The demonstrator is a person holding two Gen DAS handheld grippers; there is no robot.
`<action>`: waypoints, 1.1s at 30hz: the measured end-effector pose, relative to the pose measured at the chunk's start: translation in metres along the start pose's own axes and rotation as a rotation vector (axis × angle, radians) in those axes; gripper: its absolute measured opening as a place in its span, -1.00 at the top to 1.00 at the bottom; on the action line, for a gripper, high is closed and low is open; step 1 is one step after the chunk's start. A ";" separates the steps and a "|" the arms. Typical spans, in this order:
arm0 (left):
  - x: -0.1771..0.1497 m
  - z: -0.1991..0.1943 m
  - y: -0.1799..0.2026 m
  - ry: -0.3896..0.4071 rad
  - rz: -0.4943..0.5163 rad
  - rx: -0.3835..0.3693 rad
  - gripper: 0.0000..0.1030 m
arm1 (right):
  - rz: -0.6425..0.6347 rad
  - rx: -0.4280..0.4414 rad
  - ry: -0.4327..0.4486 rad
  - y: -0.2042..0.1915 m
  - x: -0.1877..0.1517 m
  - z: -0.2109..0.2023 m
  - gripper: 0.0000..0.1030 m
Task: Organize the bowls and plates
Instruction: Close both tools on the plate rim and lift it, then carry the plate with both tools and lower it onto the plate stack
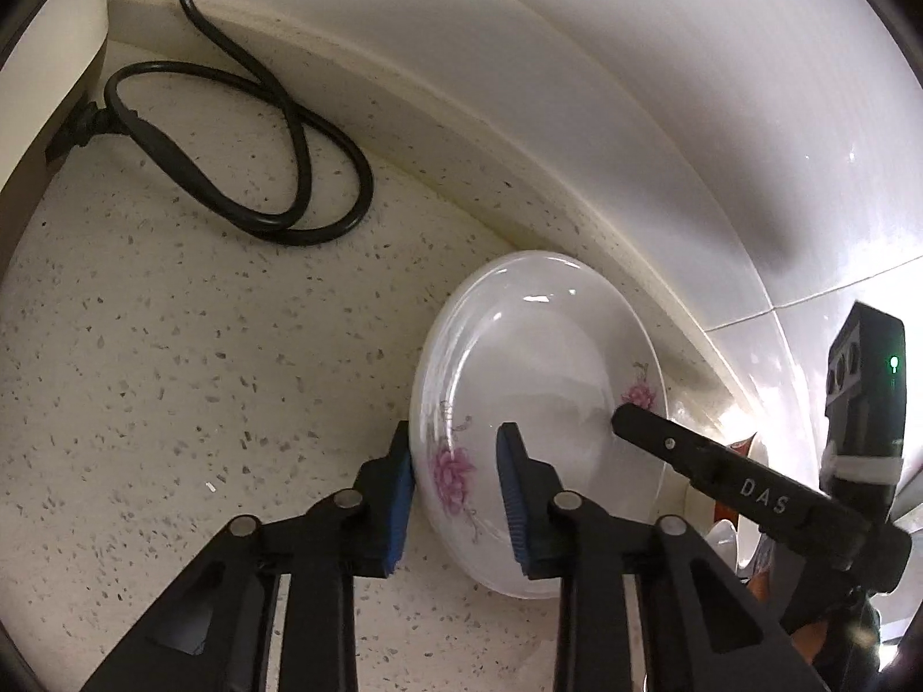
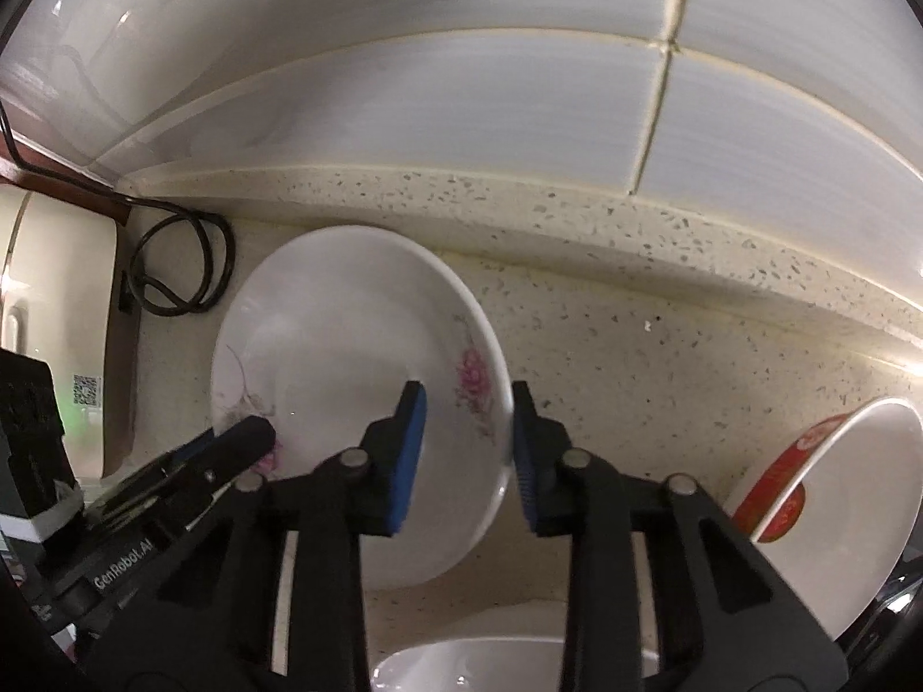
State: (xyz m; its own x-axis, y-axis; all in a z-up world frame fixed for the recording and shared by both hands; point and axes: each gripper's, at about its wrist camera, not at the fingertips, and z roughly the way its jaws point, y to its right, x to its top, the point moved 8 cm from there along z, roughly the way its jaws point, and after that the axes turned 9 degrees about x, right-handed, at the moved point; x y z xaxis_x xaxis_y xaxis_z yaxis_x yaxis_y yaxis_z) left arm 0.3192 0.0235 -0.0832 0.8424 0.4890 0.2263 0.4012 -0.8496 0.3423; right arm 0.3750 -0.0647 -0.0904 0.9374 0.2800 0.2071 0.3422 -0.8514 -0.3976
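Note:
A white plate with pink flowers (image 1: 536, 403) lies on the speckled counter by the backsplash. My left gripper (image 1: 456, 484) is open, its blue pads astride the plate's near-left rim: one pad outside, one over the plate's inside. My right gripper (image 2: 470, 444) is open and straddles the same plate's (image 2: 346, 323) right rim. Each gripper shows in the other's view: the right one (image 1: 629, 421) over the plate's right side, the left one (image 2: 254, 435) at the plate's left rim. A white bowl with a red outside (image 2: 836, 496) stands tilted at the right.
A looped black power cord (image 1: 254, 161) lies on the counter (image 1: 173, 375) to the left, leading to a cream appliance (image 2: 63, 300). Another white dish's rim (image 2: 479, 663) shows at the bottom of the right wrist view. The tiled wall (image 2: 461, 86) runs close behind.

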 end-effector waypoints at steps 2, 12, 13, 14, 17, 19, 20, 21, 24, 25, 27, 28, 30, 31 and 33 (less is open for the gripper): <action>0.002 0.002 -0.002 0.002 -0.002 0.013 0.67 | -0.003 -0.008 0.006 0.002 -0.003 -0.002 0.55; 0.001 0.002 -0.003 0.034 0.029 0.073 0.68 | -0.001 0.004 0.015 -0.009 -0.010 0.002 0.57; 0.000 0.001 -0.004 0.040 0.029 0.081 0.68 | 0.000 0.006 0.016 -0.010 -0.010 0.002 0.58; 0.000 0.001 -0.004 0.044 0.028 0.084 0.68 | 0.000 0.012 0.017 -0.011 -0.011 0.001 0.60; -0.003 -0.001 -0.009 0.058 0.025 0.092 0.68 | -0.013 0.018 0.020 -0.021 -0.014 0.000 0.62; -0.005 -0.003 -0.012 0.062 0.016 0.089 0.68 | -0.024 0.028 0.025 -0.030 -0.016 0.000 0.63; -0.007 -0.004 -0.015 0.064 0.012 0.087 0.68 | -0.028 0.030 0.027 -0.034 -0.017 0.000 0.63; -0.009 -0.006 -0.018 0.069 0.010 0.089 0.68 | -0.035 0.030 0.029 -0.038 -0.018 0.000 0.63; -0.015 -0.008 -0.023 0.076 0.007 0.097 0.68 | -0.053 0.027 0.029 -0.049 -0.023 0.003 0.63; -0.017 -0.009 -0.026 0.077 0.001 0.098 0.68 | -0.056 0.026 0.027 -0.051 -0.025 0.004 0.63; -0.020 -0.011 -0.030 0.076 -0.010 0.096 0.68 | -0.058 0.031 0.025 -0.057 -0.030 0.007 0.63; -0.021 -0.012 -0.032 0.075 -0.015 0.095 0.68 | -0.064 0.031 0.027 -0.062 -0.032 0.009 0.63; -0.030 -0.008 -0.041 0.078 -0.023 0.087 0.68 | -0.073 0.035 0.028 -0.069 -0.037 0.011 0.63; -0.035 -0.010 -0.044 0.081 -0.033 0.079 0.68 | -0.075 0.039 0.031 -0.072 -0.040 0.010 0.63; -0.041 -0.014 -0.050 0.085 -0.043 0.069 0.68 | -0.083 0.046 0.039 -0.079 -0.045 0.008 0.63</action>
State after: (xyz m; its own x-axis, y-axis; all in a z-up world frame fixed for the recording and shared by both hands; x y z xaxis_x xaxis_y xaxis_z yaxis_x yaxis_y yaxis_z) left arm 0.2592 0.0489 -0.0970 0.7915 0.5378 0.2904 0.4625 -0.8376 0.2908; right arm 0.3060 -0.0062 -0.0755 0.9027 0.3305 0.2754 0.4220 -0.8046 -0.4177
